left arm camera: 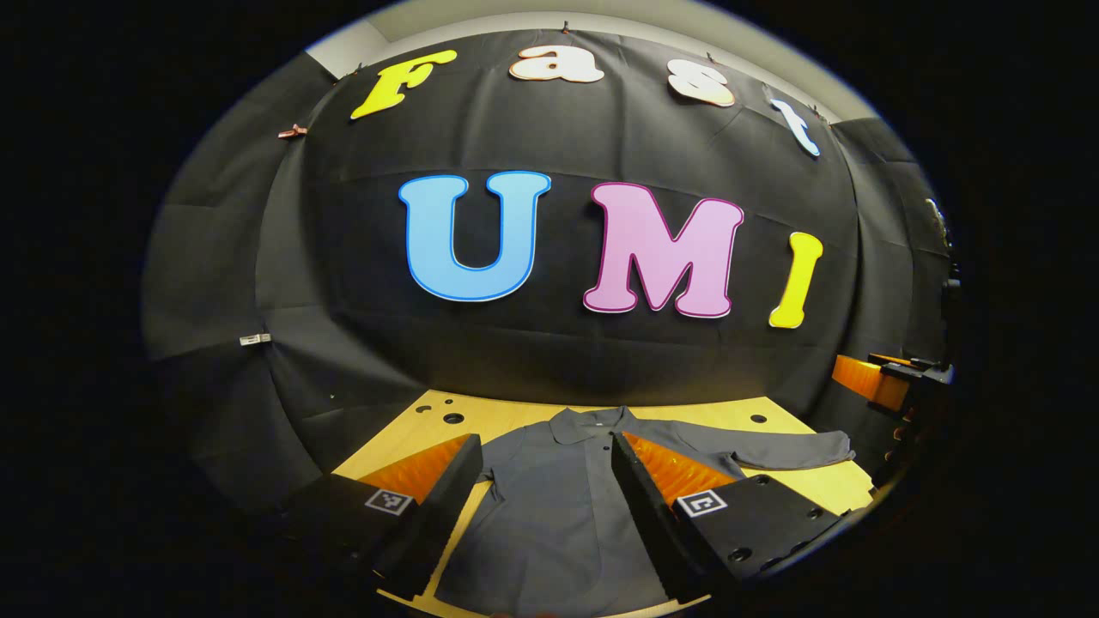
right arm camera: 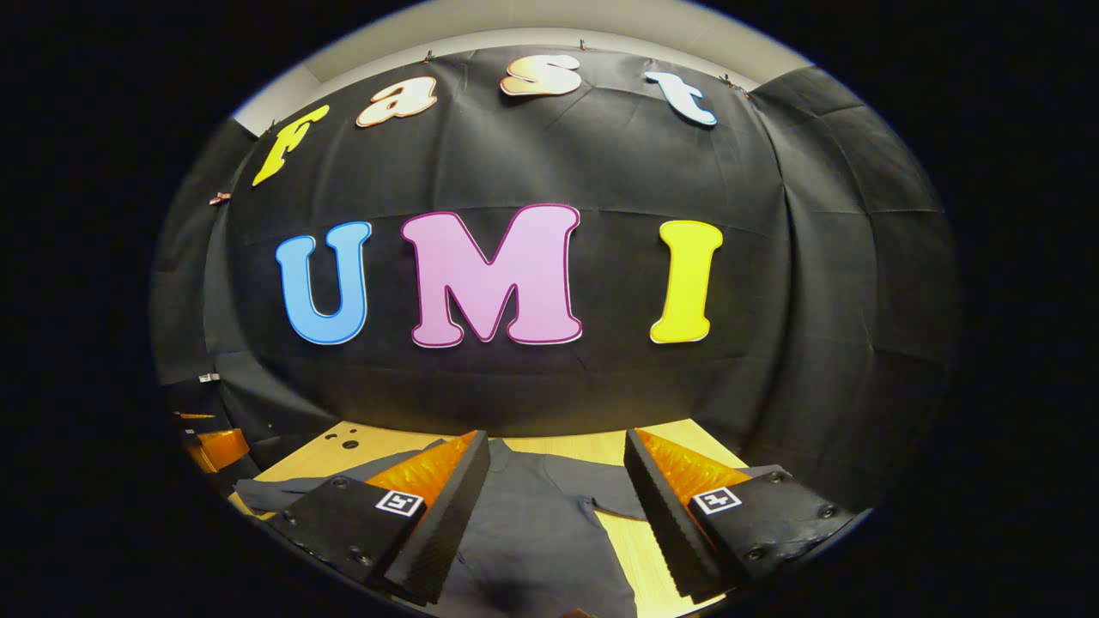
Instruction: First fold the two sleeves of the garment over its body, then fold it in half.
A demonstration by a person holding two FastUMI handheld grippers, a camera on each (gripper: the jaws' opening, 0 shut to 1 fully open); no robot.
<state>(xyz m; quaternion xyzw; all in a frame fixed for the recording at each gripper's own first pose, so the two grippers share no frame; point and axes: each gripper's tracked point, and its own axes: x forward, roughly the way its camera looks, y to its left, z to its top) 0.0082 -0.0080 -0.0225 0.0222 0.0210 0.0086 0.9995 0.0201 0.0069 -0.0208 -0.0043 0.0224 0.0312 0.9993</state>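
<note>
Our left gripper (left arm camera: 543, 485) hangs above the near part of the table (left arm camera: 524, 414) with its fingers spread wide and nothing between them. Our right gripper (right arm camera: 556, 498) is likewise wide apart and empty. In the left gripper view we see the grey garment (left arm camera: 549, 506) lying flat on the wooden table, collar toward the far wall, its right sleeve (left arm camera: 794, 451) stretched out sideways, and the other gripper (left arm camera: 893, 378) far right.

Pale wooden table (left arm camera: 828, 485) with small holes before black cloth wall (left arm camera: 549, 360).
</note>
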